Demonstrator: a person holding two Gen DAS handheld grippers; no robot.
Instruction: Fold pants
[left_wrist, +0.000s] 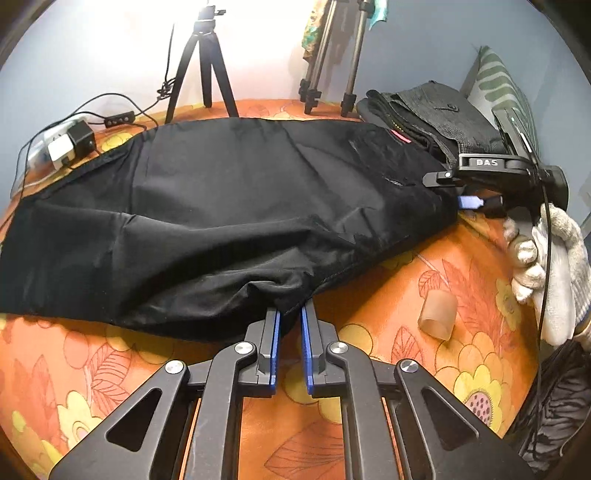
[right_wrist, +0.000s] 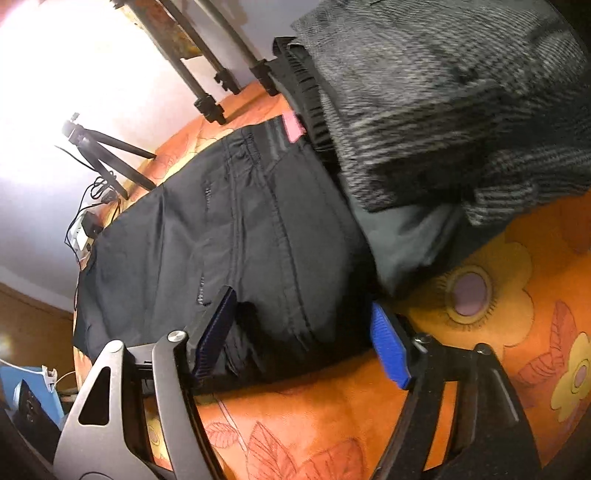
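black fabric: the black cloth pants (left_wrist: 229, 206) lie flat on the orange flowered bedcover (left_wrist: 406, 295), ready for folding.
left gripper (left_wrist: 290, 314): clenched on the near hem, to lift it.
right gripper (right_wrist: 303, 332): jaws spread, straddling the waistband, nothing pinched.

The black pants (left_wrist: 229, 206) lie stretched flat across the middle of the frame in the left wrist view, waistband with a small pink tag toward the upper right, legs toward the left, near edge bunched and wrinkled at lower centre.
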